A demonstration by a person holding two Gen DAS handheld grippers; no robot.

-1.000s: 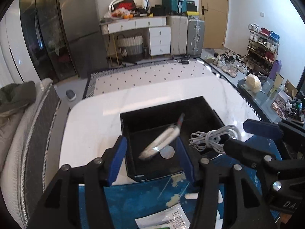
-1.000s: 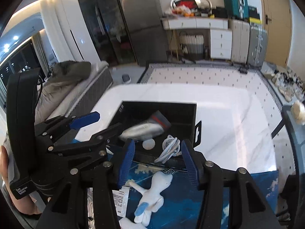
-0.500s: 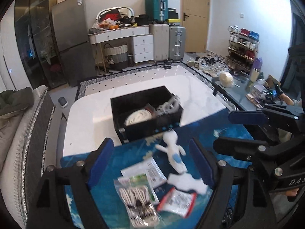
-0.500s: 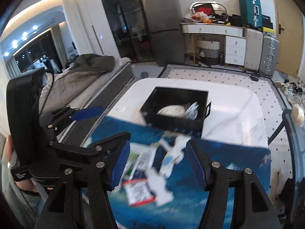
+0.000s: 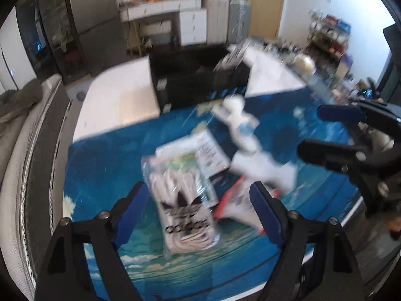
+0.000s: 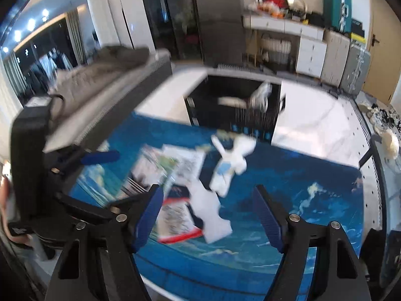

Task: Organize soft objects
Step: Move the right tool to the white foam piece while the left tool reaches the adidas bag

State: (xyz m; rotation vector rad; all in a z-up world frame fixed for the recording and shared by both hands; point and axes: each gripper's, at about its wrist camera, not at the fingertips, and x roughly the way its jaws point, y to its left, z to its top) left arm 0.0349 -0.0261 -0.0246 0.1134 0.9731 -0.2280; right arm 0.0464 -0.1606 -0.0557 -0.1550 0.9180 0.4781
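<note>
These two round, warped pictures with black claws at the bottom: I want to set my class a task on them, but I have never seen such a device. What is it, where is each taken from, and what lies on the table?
No robot here: a person holds a two-finger gripper in each hand, each with a wide-angle camera looking along its fingers.

The left gripper hangs over a clear packet of white socks; its jaws stand open and hold nothing.

The right gripper is opening, also with nothing between its pads.

On the blue mat lie a white plush toy, flat packets and a red-edged packet. Behind stands a black box already holding things. Both pictures are blurred.
</note>
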